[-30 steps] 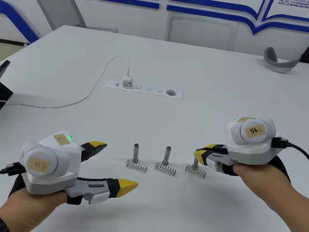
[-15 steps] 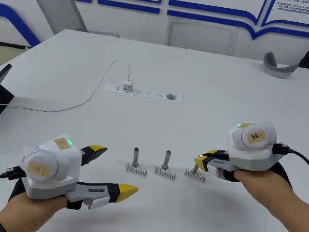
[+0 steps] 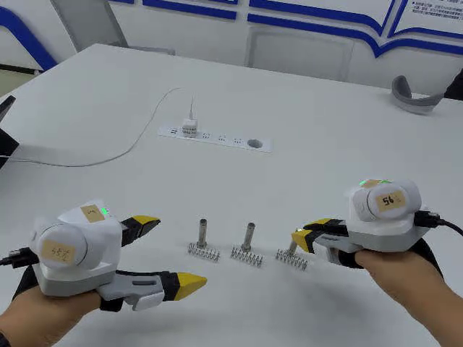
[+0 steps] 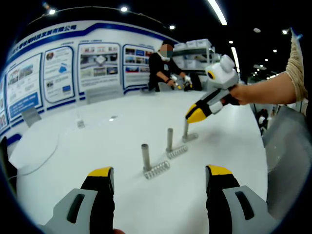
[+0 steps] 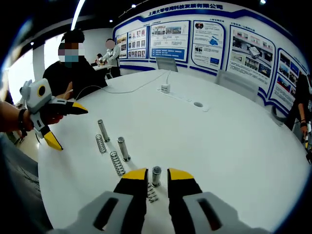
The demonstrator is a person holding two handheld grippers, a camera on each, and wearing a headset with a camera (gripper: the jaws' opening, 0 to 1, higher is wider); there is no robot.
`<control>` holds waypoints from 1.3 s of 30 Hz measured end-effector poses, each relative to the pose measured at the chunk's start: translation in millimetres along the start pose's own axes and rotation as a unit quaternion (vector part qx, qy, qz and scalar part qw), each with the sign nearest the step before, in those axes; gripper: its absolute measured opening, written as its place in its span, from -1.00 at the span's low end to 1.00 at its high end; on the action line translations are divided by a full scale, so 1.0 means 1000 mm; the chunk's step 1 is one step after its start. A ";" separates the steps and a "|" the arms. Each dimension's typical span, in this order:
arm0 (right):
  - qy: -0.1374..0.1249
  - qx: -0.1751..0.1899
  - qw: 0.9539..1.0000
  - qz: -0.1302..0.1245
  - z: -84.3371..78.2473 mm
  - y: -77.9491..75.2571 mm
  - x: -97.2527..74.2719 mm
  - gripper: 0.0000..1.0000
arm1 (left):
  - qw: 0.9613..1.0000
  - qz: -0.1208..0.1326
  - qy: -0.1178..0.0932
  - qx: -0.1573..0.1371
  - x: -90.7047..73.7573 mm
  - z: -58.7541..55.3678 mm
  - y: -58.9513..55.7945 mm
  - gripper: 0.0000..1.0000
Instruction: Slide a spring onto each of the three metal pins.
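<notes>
Right gripper [image 5: 157,171] narrowed either side of the right-hand pin [image 5: 156,177], grip on it unclear. Left gripper [image 3: 170,249] wide apart, empty, left of the row. All three pins [image 3: 248,235] upright on the table [image 3: 304,108], a spring [image 3: 247,256] lying at each foot.

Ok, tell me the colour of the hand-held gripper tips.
Yellow fingertips, clearest in the left gripper view.
</notes>
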State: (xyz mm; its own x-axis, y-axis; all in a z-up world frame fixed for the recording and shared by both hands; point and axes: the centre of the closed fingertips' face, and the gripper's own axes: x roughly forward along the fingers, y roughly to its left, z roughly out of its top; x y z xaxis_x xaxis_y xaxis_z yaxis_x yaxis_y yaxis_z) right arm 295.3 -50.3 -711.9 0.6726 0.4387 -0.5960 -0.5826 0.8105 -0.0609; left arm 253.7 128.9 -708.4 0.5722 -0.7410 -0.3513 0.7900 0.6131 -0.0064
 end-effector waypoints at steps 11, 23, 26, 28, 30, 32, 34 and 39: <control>0.016 -0.022 0.999 0.025 -0.023 0.001 -0.007 -0.65 | 1.000 -0.002 -0.002 -0.001 0.000 0.000 0.001 0.56; 0.049 -0.080 0.992 0.084 -0.044 0.014 0.000 -0.64 | 1.000 -0.004 -0.001 -0.001 0.001 -0.001 0.001 0.56; 0.053 -0.086 0.991 0.093 -0.046 0.015 0.002 -0.64 | 1.000 -0.005 0.000 -0.001 0.001 -0.002 -0.001 0.56; 0.057 -0.093 0.990 0.093 -0.047 0.015 0.004 -0.64 | 1.000 -0.006 0.001 -0.001 0.001 -0.002 -0.001 0.56; 0.054 -0.097 0.989 0.099 -0.046 0.015 0.005 -0.64 | 1.000 -0.005 0.002 -0.001 0.001 -0.003 0.000 0.56; 0.057 -0.097 0.988 0.101 -0.048 0.014 0.008 -0.64 | 1.000 -0.005 0.002 -0.002 0.001 -0.003 0.000 0.56; 0.059 -0.097 0.988 0.104 -0.049 0.014 0.009 -0.65 | 1.000 -0.005 0.002 -0.002 0.001 -0.003 0.000 0.55; 0.065 -0.102 0.986 0.113 -0.052 0.015 0.010 -0.65 | 1.000 -0.004 0.003 -0.003 0.001 -0.004 0.000 0.55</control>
State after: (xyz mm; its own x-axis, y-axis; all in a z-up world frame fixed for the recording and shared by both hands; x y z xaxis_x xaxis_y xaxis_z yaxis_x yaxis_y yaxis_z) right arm 270.1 -53.8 -760.4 0.4591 0.5352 -0.7091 -0.7992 0.5974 -0.0665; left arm 253.3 128.8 -712.1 0.5641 -0.7447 -0.3566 0.7935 0.6084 -0.0153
